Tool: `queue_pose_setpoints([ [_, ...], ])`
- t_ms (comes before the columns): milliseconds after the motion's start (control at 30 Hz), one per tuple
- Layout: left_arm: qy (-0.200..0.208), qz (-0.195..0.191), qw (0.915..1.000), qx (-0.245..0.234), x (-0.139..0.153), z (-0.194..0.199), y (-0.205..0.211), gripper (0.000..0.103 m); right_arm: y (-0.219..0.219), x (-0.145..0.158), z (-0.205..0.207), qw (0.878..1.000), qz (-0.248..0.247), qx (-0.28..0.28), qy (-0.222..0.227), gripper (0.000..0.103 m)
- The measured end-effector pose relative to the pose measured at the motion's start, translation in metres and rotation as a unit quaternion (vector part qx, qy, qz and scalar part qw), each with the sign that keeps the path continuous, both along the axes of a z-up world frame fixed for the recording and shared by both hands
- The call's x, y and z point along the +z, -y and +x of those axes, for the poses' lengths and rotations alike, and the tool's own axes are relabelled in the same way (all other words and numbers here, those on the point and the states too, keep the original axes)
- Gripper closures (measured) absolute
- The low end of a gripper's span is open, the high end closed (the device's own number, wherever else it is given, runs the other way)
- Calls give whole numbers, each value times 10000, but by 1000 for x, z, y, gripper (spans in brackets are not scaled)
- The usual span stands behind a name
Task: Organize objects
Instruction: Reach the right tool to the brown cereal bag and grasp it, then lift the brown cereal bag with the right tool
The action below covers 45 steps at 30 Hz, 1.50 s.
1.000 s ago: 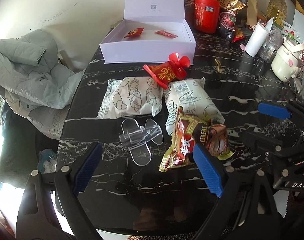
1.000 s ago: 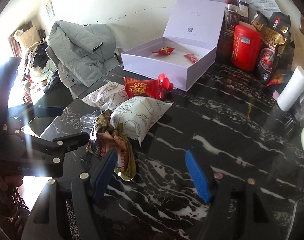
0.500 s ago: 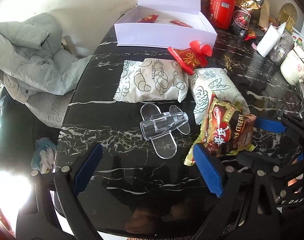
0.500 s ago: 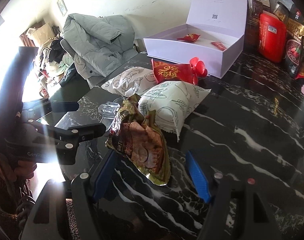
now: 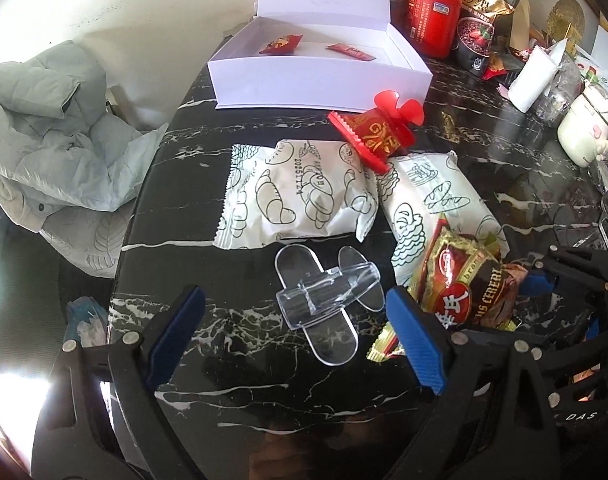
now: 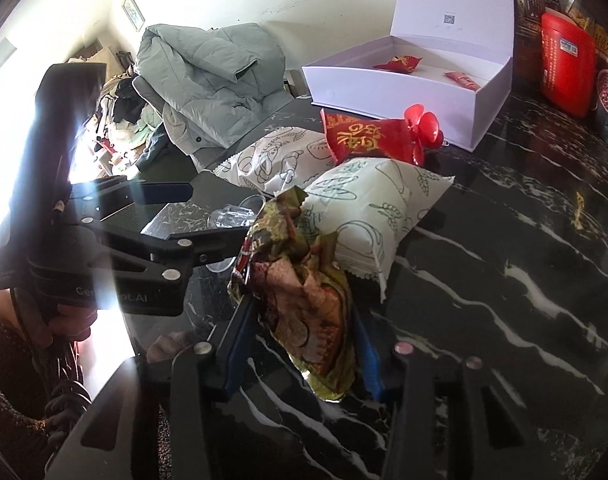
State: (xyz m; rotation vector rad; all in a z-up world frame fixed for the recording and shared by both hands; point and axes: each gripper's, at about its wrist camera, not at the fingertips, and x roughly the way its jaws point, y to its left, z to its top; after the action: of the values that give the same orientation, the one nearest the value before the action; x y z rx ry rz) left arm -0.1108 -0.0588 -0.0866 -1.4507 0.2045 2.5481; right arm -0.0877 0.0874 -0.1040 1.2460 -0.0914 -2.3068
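My right gripper (image 6: 304, 346) is closing its jaws on a crumpled brown cereal packet (image 6: 304, 300), and both blue pads touch the packet's sides. The packet (image 5: 464, 292) leans against a white bread bag (image 5: 432, 200) on the black marble table. My left gripper (image 5: 294, 294) stands open just above a clear plastic slipper-shaped piece (image 5: 328, 304), not touching it. A second bread bag (image 5: 304, 196) and a red sweet packet with a red bow (image 5: 376, 132) lie farther back. Behind them an open white box (image 5: 320, 84) holds two small red packets.
A red canister (image 5: 434, 20), dark food bags (image 5: 480, 12), a white paper roll (image 5: 532, 76) and a white pot (image 5: 584, 128) crowd the far right. A grey-green jacket (image 5: 52, 136) lies on a chair past the table's left edge (image 5: 124, 272). A hand (image 6: 64, 320) holds the left gripper.
The right jaws have narrowed around the cereal packet, which now sits deep between them. Both grippers have come lower and nearer; the clear piece now lies between the left fingers.
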Motion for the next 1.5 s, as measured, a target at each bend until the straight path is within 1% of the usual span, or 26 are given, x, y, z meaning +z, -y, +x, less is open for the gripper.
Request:
queue_pose_setpoints([
  [67,36,-2,10000,-40,-3,-2,-2,11,0,1,2,10000,67,24,-43,64],
  [100,52,-12,10000,-49,-4,-4,-4,11,0,1,3,9999,83,37,-50,65],
  [333,241,113,9996,-59,-13,-10,-8,11,-9,2,9,9999,144,-43,-28,67],
  [533,307,-46,9994,-168,-18,-10,-14,11,-25,4,20,9994,246,-239,-25,67],
  [633,344,104,9993,-79,-20,-13,-12,11,-30,4,23,9990,292,-344,-38,67],
  [733,299,120,9995,-29,-20,-13,-11,12,-30,4,23,9988,305,-386,-47,67],
  [833,223,117,9997,-50,-19,-11,-11,18,-27,4,24,9986,371,-379,-85,67],
  [900,198,130,9997,-29,-18,-10,-9,25,-26,4,24,9984,412,-388,-92,65],
  [933,193,136,9997,-19,-18,-9,-9,27,-26,4,24,9983,427,-386,-84,65],
  [1000,189,136,9997,-3,-16,-8,-7,37,-25,2,23,9981,470,-394,-69,59],
  [1033,197,135,9997,-3,-15,-7,-6,39,-25,1,23,9979,503,-405,-52,57],
  [1067,210,133,9997,-7,-15,-6,-6,44,-24,-1,23,9977,526,-414,-25,55],
  [1200,278,146,9995,-72,-14,0,-6,44,-24,-3,24,9977,555,-392,-40,49],
  [1367,281,222,9992,-153,-14,7,-5,44,-21,-3,29,9970,675,-361,-123,49],
  [1500,298,209,9992,-162,-13,11,-3,44,-19,-4,31,9966,699,-372,-212,49],
])
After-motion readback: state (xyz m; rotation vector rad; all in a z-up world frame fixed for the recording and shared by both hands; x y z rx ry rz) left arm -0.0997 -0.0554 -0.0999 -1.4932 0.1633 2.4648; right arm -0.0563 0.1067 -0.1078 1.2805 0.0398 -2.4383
